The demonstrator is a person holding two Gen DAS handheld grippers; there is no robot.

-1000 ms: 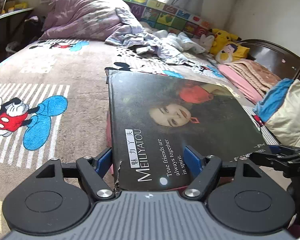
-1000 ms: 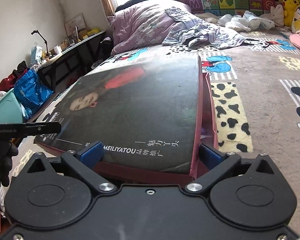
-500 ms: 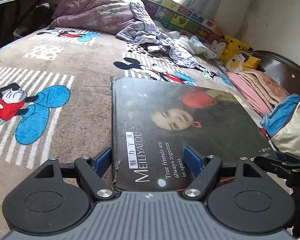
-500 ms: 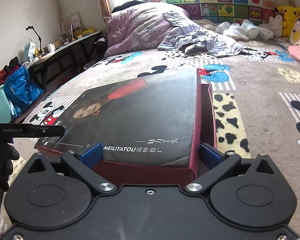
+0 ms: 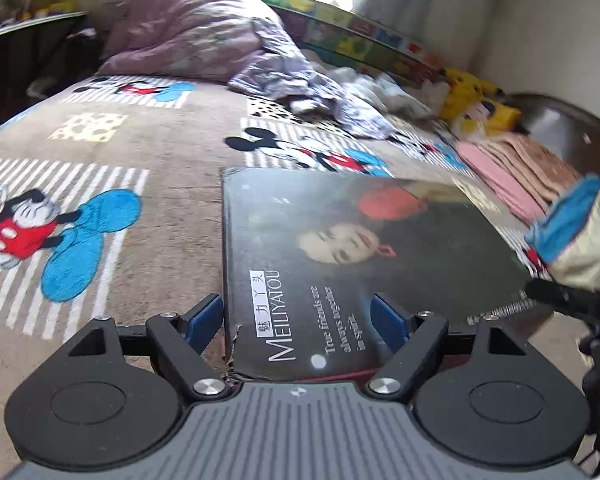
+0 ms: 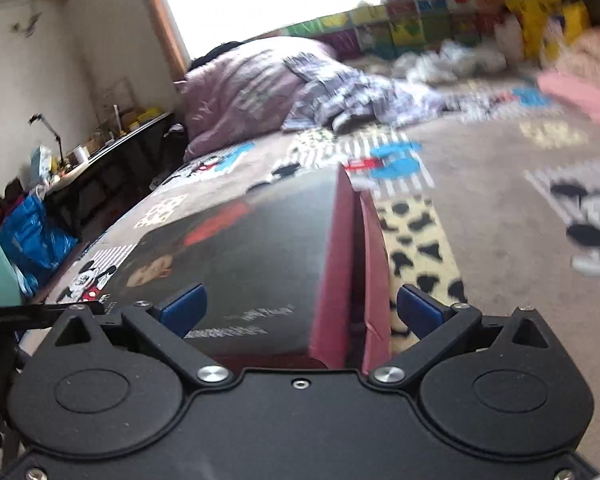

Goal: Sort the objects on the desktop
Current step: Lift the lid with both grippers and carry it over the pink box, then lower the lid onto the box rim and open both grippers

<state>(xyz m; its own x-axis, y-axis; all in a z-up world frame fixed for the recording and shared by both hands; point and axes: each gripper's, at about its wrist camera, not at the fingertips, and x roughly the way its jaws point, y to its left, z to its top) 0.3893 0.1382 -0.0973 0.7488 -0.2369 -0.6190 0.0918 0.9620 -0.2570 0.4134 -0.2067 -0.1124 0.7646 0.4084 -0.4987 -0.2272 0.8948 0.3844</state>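
Observation:
A flat dark box lid (image 5: 340,264) printed with a woman's face and "MEILIYATOU" lies over a red box base (image 6: 374,264) on the Mickey Mouse blanket. My left gripper (image 5: 300,320) is open, its blue pads either side of the lid's near corner. My right gripper (image 6: 300,306) is open too, straddling the box's other corner, where the lid (image 6: 240,256) stands raised off the red base. The right gripper's body shows at the right edge of the left wrist view (image 5: 572,304).
The bed carries a purple quilt (image 5: 188,36), crumpled clothes (image 5: 320,92), folded pink blankets (image 5: 512,164) and yellow plush toys (image 5: 476,100). A cluttered desk (image 6: 100,152) and a blue bag (image 6: 32,236) stand beside the bed on the left.
Both grippers have shifted around the box while staying open. In the right wrist view the lid now stands tilted up off the red base, and the view has swung left.

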